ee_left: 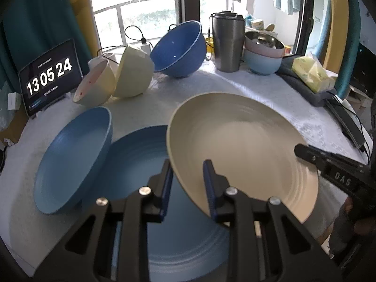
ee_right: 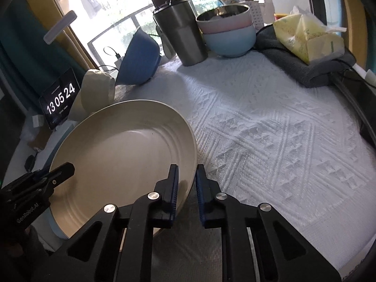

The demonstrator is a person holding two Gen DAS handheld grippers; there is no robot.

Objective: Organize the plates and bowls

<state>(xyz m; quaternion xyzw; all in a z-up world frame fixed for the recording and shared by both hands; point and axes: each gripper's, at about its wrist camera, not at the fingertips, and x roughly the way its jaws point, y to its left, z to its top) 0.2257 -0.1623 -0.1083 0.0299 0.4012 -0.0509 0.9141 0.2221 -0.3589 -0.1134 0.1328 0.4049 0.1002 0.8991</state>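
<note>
A wide cream plate [ee_left: 242, 141] [ee_right: 122, 145] is held between both grippers, tilted above a flat blue plate [ee_left: 141, 155]. My left gripper [ee_left: 188, 183] is shut on its near left rim, one pad inside and one outside. My right gripper [ee_right: 186, 183] is shut on the opposite rim; its fingertips [ee_left: 303, 151] also show in the left wrist view. A second blue deep plate [ee_left: 72, 162] leans on the flat one's left edge. Behind lie a tipped blue bowl [ee_left: 178, 49] and two tipped pale yellow bowls [ee_left: 134, 75].
A steel tumbler [ee_left: 228, 44] and a stack of bowls [ee_left: 263, 54] stand at the back by the window. A tablet clock [ee_left: 49, 75] is at the far left, a tissue pack [ee_right: 305, 37] on a grey towel at the back right. White textured cloth [ee_right: 270, 129] covers the table.
</note>
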